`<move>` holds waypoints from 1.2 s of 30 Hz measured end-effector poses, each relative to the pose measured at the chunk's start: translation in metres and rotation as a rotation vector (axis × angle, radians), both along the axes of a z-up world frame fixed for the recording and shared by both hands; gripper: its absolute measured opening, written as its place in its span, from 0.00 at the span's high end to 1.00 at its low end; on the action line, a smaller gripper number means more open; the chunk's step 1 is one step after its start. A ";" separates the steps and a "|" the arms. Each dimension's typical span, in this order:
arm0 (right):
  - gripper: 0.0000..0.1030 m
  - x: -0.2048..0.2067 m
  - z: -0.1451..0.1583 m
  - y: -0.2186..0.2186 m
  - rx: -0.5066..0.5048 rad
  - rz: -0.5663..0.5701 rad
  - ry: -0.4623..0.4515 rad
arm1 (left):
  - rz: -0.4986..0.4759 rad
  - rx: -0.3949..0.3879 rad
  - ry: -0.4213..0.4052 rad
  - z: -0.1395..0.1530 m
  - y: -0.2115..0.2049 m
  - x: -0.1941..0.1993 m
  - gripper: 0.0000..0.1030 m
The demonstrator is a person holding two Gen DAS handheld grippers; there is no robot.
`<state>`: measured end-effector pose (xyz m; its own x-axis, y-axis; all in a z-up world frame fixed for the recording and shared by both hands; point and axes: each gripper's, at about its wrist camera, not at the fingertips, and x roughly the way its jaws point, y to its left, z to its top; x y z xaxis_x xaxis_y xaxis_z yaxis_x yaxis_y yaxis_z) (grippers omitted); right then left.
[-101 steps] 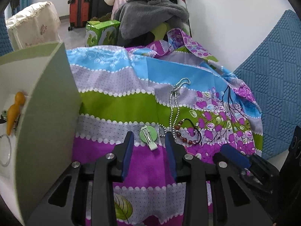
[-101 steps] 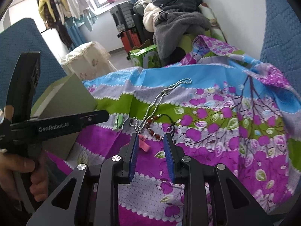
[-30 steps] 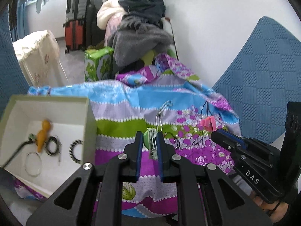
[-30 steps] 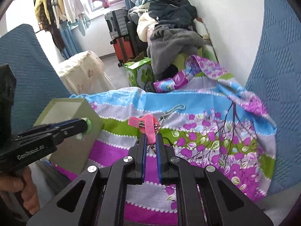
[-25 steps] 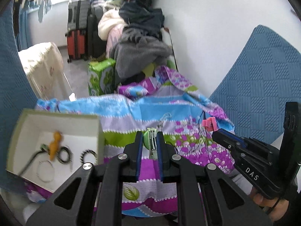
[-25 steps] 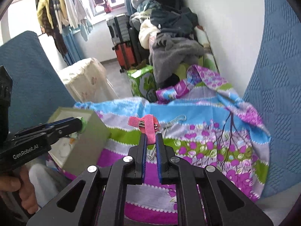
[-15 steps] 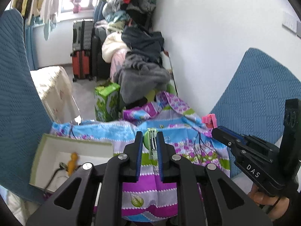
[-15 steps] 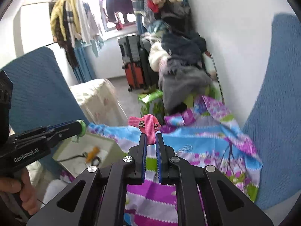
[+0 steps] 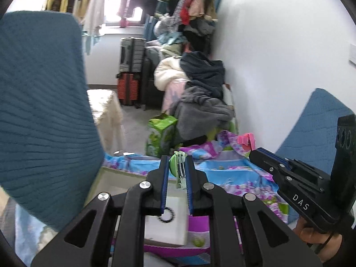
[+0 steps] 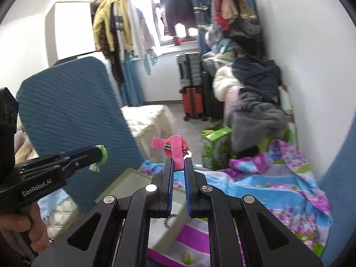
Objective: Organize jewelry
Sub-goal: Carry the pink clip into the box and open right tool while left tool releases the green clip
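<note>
A cluttered bedroom fills the background: clothes hang by the window, suitcases point(image 9: 130, 71) stand against the far wall, and a heap of garments point(image 9: 200, 102) lies along the white wall. Below, a bed is covered by a bright floral sheet point(image 9: 233, 175) in blue, purple and green bands.

The left claw point(image 9: 176, 173) is closed on a green hair clip point(image 9: 178, 166), whose round green end and metal teeth stick up between the blue pads. It hangs above an open pale green box point(image 9: 104, 178) resting on the sheet; a dark beaded bracelet point(image 9: 165, 215) lies on the box's white floor, just under the claw.

The right claw point(image 10: 178, 173) is clamped on a pink ribbon hair clip point(image 10: 174, 148), which juts above its tips with one ribbon tail pointing left. In the left wrist view this claw sits to the right, held by a hand point(image 9: 320, 242) at the lower edge. A blue quilted cushion point(image 10: 73, 115) stands upright behind the box.
</note>
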<state>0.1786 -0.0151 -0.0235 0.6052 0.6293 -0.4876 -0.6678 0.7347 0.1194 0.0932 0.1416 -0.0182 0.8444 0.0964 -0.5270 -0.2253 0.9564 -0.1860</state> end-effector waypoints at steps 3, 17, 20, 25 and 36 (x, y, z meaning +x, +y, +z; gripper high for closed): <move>0.93 0.001 -0.013 0.027 -0.013 0.050 0.027 | 0.044 -0.017 0.030 -0.017 0.020 -0.005 0.86; 0.93 0.020 -0.114 0.098 -0.199 0.140 0.218 | 0.117 -0.140 0.240 -0.124 0.075 0.022 0.86; 0.93 0.024 -0.131 0.107 -0.241 0.138 0.239 | 0.109 -0.160 0.281 -0.145 0.080 0.029 0.86; 0.93 0.028 -0.154 0.114 -0.321 0.117 0.282 | 0.107 -0.182 0.337 -0.168 0.085 0.040 0.86; 0.91 0.034 -0.151 0.108 -0.318 0.094 0.298 | 0.115 -0.145 0.351 -0.162 0.083 0.045 0.67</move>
